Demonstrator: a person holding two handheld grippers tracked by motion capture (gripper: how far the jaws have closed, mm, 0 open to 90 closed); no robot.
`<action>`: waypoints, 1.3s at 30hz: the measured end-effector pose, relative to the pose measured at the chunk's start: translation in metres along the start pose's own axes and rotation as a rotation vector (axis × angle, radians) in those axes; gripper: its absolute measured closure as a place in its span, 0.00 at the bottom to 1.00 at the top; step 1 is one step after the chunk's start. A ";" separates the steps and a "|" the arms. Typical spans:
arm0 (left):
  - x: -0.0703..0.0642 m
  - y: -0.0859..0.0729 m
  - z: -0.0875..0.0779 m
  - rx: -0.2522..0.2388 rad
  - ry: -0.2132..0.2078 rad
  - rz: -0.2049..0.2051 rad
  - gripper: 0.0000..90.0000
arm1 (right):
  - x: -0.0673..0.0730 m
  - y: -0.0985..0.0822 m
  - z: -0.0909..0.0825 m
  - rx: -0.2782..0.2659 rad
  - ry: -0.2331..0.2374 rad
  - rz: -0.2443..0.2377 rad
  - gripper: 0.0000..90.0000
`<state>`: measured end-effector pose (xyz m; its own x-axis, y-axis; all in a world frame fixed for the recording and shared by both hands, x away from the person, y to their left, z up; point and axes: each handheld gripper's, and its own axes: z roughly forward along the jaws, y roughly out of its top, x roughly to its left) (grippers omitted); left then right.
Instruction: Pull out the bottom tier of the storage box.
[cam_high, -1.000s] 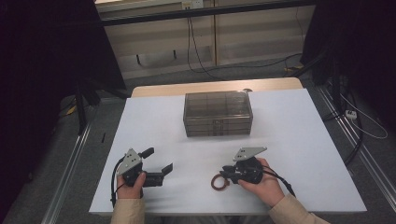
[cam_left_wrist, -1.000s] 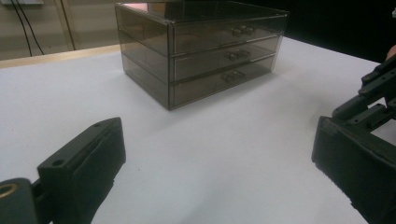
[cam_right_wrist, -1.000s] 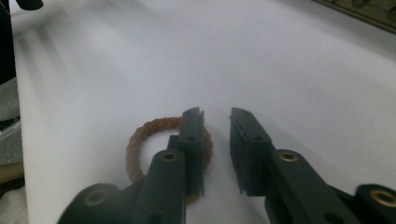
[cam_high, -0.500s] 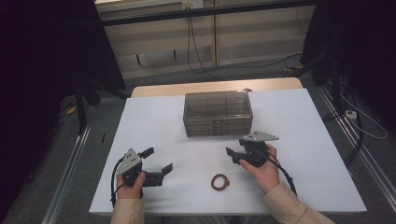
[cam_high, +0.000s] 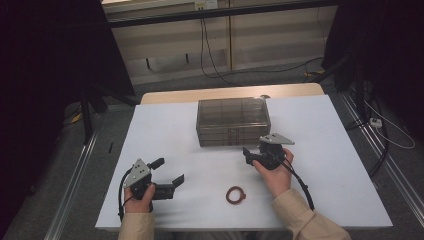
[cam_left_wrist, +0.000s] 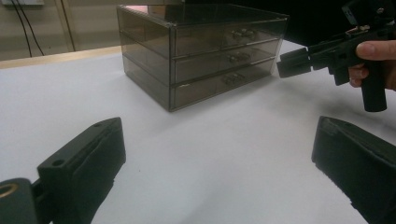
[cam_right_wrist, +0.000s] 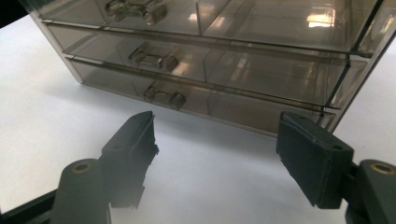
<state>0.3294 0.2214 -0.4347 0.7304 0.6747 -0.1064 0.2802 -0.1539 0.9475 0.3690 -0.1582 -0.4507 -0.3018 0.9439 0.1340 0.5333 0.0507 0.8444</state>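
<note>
A smoky see-through drawer box (cam_high: 233, 121) with three drawers stands at the middle back of the white table (cam_high: 330, 145). A small brown ring (cam_high: 235, 194) lies flat near the front edge, apart from both grippers. My right gripper (cam_high: 251, 155) hovers just in front of the drawer box (cam_right_wrist: 210, 60), facing the bottom drawer's handle (cam_right_wrist: 163, 95). Its jaws have just been opening and nothing is between them (cam_right_wrist: 222, 154). My left gripper (cam_high: 168, 170) rests at the front left, open and empty (cam_left_wrist: 219, 158). It looks toward the box (cam_left_wrist: 205, 51) and the right gripper (cam_left_wrist: 294, 63).
A wooden strip (cam_high: 225, 93) runs behind the white table top. Cables (cam_high: 215, 60) trail on the floor beyond it, and metal rails (cam_high: 75, 175) flank both sides. A power strip (cam_high: 376, 121) lies on the floor at right.
The right gripper let go of the brown ring, opened, and moved away from it up to the drawer box. The ring now lies alone on the table. The left gripper kept still.
</note>
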 end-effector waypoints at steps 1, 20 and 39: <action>0.000 0.000 0.000 0.001 0.000 0.000 0.03 | 0.001 0.001 0.002 0.000 -0.008 0.004 0.30; 0.000 0.000 0.001 0.006 -0.003 -0.004 0.03 | 0.002 0.004 0.011 -0.003 -0.101 0.032 0.25; 0.004 0.001 0.001 -0.013 -0.003 -0.022 0.03 | 0.017 0.000 0.022 -0.008 -0.153 0.053 0.21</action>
<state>0.3331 0.2233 -0.4342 0.7257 0.6759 -0.1285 0.2887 -0.1296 0.9486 0.3809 -0.1345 -0.4599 -0.1491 0.9839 0.0985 0.5388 -0.0026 0.8424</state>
